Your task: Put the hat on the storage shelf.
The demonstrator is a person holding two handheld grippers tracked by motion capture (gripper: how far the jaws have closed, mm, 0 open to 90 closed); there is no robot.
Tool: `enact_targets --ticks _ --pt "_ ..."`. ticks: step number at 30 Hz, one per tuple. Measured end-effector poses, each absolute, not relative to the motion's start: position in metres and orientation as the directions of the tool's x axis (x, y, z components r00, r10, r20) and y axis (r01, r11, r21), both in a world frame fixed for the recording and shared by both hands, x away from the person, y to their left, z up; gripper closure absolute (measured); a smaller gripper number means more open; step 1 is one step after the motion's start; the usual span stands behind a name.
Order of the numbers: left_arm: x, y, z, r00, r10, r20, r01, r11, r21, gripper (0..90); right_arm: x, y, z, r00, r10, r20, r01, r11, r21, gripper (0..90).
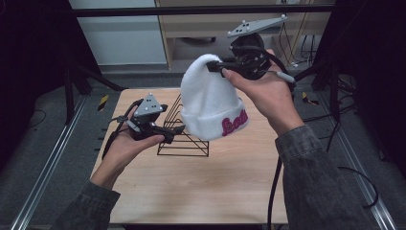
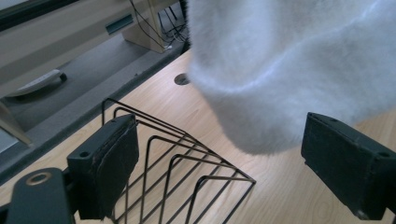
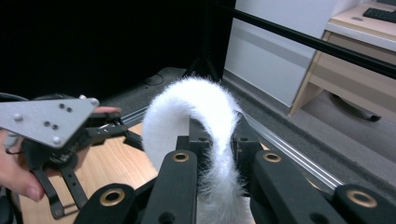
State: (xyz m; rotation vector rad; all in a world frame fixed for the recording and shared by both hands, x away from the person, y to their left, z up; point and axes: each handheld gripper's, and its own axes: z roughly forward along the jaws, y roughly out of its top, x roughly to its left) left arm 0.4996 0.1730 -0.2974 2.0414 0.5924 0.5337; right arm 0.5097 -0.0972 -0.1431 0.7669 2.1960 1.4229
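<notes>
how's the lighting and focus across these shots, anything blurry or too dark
High view: table evenly lit, surroundings dark, sharp. Left gripper view: hat close and soft, rack crisp. Right gripper view: left background black, hat's fuzz bright, no glare.

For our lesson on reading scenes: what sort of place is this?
Probably a lab or workshop set up for recording: a wooden table inside a black frame, cables across the grey floor, and office desks behind.
</notes>
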Motion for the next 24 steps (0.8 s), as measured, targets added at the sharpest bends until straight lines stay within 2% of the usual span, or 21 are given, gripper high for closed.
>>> enact_targets --ticks 5,10,13,14,17,22,24 --pt "0.503 0.164 -0.303 0.822 0.558 0.115 0.203 -0.475 0.856 11.1 0.508 -0.087 -0.144 -0.780 0.624 -0.044 0.213 0.331 0.919 82.9" --pt "0.506 0.158 -0.308 0.824 0.558 0.098 0.217 -0.470 0.855 11.3 0.507 -0.079 -0.146 -0.794 0.606 -0.047 0.205 0.340 0.918 82.8" --pt "0.510 0.157 -0.312 0.825 0.562 0.058 0.254 -0.460 0.851 14.6 0.506 -0.077 -0.147 -0.800 0.599 -0.040 0.207 0.339 0.917 82.8" --pt "0.510 0.157 -0.312 0.823 0.566 0.055 0.257 -0.457 0.852 22.2 0.507 -0.077 -0.147 -0.801 0.598 -0.039 0.208 0.338 0.918 82.8" --pt "0.512 0.157 -0.314 0.822 0.568 0.036 0.277 -0.455 0.846 36.4 0.507 -0.077 -0.149 -0.802 0.596 -0.036 0.210 0.337 0.918 82.8" --pt "0.515 0.157 -0.315 0.819 0.573 0.040 0.281 -0.460 0.843 68.9 0.509 -0.080 -0.152 -0.799 0.600 -0.030 0.218 0.336 0.916 82.8" --pt "0.515 0.159 -0.314 0.817 0.575 0.045 0.275 -0.457 0.846 73.2 0.510 -0.083 -0.154 -0.797 0.604 -0.029 0.220 0.333 0.917 82.8"
